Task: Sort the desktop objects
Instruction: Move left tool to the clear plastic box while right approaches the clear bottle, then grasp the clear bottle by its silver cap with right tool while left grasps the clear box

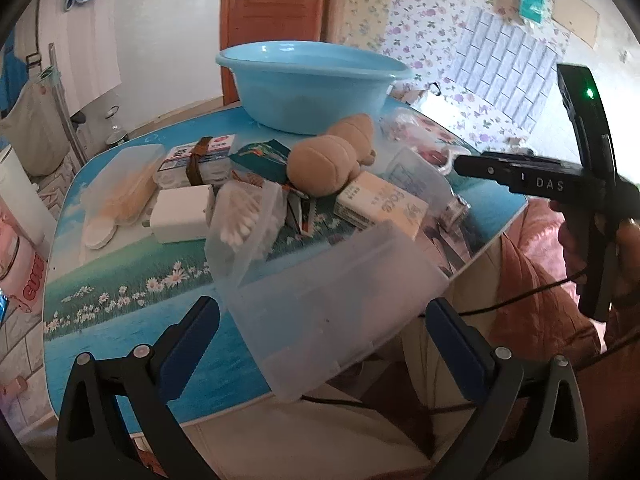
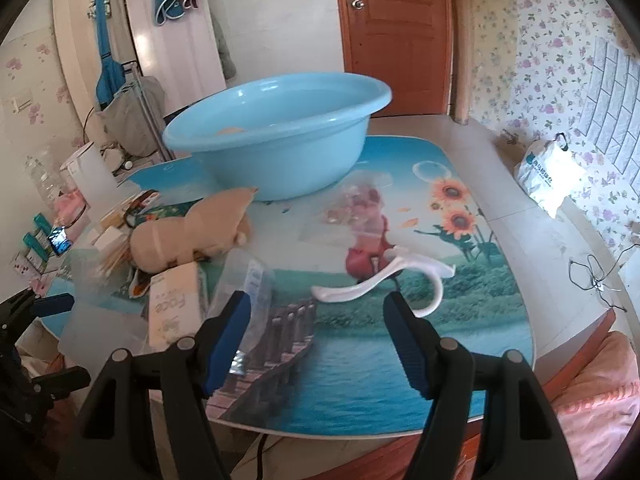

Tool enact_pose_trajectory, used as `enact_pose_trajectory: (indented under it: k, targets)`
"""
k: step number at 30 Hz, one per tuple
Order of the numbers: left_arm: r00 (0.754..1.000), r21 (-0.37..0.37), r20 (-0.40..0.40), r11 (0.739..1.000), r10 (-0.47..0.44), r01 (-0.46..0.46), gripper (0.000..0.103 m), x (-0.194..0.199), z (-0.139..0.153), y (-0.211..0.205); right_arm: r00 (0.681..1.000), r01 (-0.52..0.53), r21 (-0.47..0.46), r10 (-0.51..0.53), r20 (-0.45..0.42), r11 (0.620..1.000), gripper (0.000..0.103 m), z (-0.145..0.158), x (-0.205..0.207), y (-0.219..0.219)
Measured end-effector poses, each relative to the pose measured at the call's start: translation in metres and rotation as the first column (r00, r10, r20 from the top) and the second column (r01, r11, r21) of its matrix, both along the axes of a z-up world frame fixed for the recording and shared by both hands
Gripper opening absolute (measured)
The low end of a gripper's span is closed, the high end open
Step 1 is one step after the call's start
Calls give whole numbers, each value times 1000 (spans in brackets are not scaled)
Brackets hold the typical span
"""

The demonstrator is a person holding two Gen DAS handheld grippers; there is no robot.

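My left gripper (image 1: 322,320) is open; a translucent plastic box (image 1: 320,300) lies tilted between its fingers at the table's near edge, and I cannot tell if they touch it. Behind it lie a cotton swab bag (image 1: 244,222), a tan plush toy (image 1: 328,156), a "face" tissue pack (image 1: 380,204) and a white box (image 1: 182,218). A blue basin (image 1: 312,80) stands at the back. My right gripper (image 2: 316,312) is open and empty, just above a white plastic hook (image 2: 384,280). The plush (image 2: 192,236), tissue pack (image 2: 174,304) and basin (image 2: 280,132) lie to its left.
A lidded clear box of sticks (image 1: 124,180), a strapped carton (image 1: 196,160) and a teal packet (image 1: 260,156) crowd the table's left. The right gripper's body (image 1: 560,184) reaches in from the right. A clear bag (image 2: 360,204) lies mid-table. A white bag (image 2: 548,176) sits on the floor.
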State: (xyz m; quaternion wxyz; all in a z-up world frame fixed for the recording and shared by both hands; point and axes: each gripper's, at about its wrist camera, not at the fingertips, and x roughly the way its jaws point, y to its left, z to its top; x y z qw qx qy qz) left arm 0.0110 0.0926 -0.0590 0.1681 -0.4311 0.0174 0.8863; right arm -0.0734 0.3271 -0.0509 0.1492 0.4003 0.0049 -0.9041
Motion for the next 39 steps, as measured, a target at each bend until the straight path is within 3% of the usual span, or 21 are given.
enact_pose_trajectory:
  k: [13, 21, 25, 27, 29, 31, 33, 35, 39]
  targets:
    - [999, -90, -3, 995, -48, 48, 103, -8, -12, 6, 992, -129, 17, 130, -5, 991, 69, 1, 19, -18]
    - [992, -91, -14, 989, -122, 120, 103, -19, -12, 18, 990, -138, 46, 137, 39, 989, 69, -10, 18, -26]
    - [991, -45, -10, 990, -134, 133, 103, -18, -12, 19, 988, -149, 49, 147, 43, 988, 69, -11, 17, -29]
    - [990, -24, -6, 990, -137, 137, 99, -16, -10, 15, 986, -164, 52, 162, 41, 985, 69, -11, 19, -32]
    - [990, -21, -2, 990, -140, 140, 89, -14, -10, 10, 983, -181, 59, 179, 47, 982, 68, -13, 19, -36]
    - [989, -14, 4, 989, -146, 146, 83, -9, -8, 7, 978, -205, 67, 202, 48, 976, 59, -16, 21, -40]
    - [988, -5, 11, 988, -153, 154, 77, -5, -6, 2, 975, -219, 72, 216, 47, 973, 41, -17, 22, -41]
    - [988, -4, 13, 988, -154, 155, 73, 0, -5, -3, 974, -224, 67, 221, 51, 972, 32, -17, 21, -40]
    - [987, 11, 24, 988, -157, 157, 68, 6, -5, -11, 977, -209, 55, 207, 44, 976, 32, -13, 20, -33]
